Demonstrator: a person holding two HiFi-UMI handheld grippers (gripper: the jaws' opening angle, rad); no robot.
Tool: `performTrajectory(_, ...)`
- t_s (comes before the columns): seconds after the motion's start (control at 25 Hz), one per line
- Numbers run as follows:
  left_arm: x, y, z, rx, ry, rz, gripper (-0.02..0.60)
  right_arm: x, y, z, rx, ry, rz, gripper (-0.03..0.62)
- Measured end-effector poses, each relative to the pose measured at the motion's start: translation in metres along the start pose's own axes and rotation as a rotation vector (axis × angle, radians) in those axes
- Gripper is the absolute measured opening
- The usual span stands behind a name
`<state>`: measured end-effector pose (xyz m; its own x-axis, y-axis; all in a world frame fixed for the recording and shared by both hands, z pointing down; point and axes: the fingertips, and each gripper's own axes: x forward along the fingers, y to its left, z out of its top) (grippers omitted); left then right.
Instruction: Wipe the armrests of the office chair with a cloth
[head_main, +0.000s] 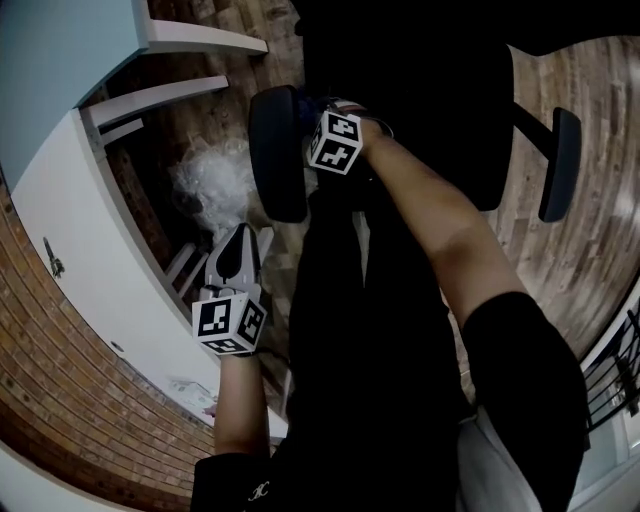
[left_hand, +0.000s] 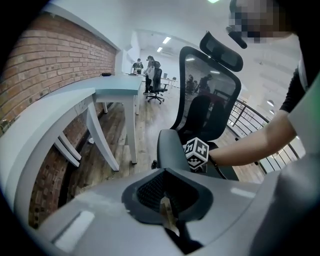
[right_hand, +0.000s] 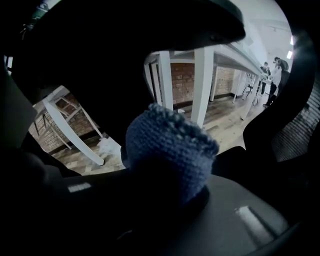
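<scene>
The black office chair (head_main: 420, 90) stands ahead of me, with its left armrest (head_main: 275, 150) and right armrest (head_main: 560, 165) out to the sides. My right gripper (head_main: 312, 122) is shut on a blue knitted cloth (right_hand: 170, 150) and sits against the inner side of the left armrest. The cloth fills the middle of the right gripper view and hides the jaw tips. My left gripper (head_main: 240, 238) hangs lower, short of that armrest (left_hand: 170, 147), pointing at it. Its jaws look shut with nothing held. The right gripper's marker cube (left_hand: 196, 152) shows beside the armrest.
A long white desk (head_main: 90, 250) with white legs (left_hand: 102, 140) runs along the brick wall on the left. A crumpled white bag (head_main: 215, 185) lies on the wooden floor under it. A black railing (head_main: 620, 370) is at the right. People sit far off (left_hand: 150, 75).
</scene>
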<state>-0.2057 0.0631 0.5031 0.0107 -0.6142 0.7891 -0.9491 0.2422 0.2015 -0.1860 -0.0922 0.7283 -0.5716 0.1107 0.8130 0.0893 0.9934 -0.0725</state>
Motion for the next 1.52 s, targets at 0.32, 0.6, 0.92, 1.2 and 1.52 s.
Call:
performTrajectory(0.32, 0.0, 0.013, 0.003, -0.048, -0.025, -0.011, 0.006, -0.007, 0.0, 0.004, 0.039, 0.019, 0.023, 0.06)
performTrajectory(0.6, -0.009, 0.018, 0.016, -0.073, -0.085, -0.031, 0.006, -0.087, 0.014, 0.05, 0.152, -0.139, 0.015, 0.06)
performTrajectory(0.92, -0.029, 0.05, 0.021, -0.177, -0.213, -0.032, 0.006, -0.163, 0.018, 0.085, -0.016, -0.015, 0.054, 0.06)
performTrajectory(1.2, -0.038, 0.071, 0.012, -0.169, -0.263, -0.037, 0.006, -0.171, 0.038, 0.163, -0.175, 0.167, 0.316, 0.061)
performTrajectory(1.52, -0.068, 0.126, -0.02, -0.221, -0.239, -0.034, 0.006, -0.094, 0.063, 0.198, -0.469, 0.695, 0.706, 0.058)
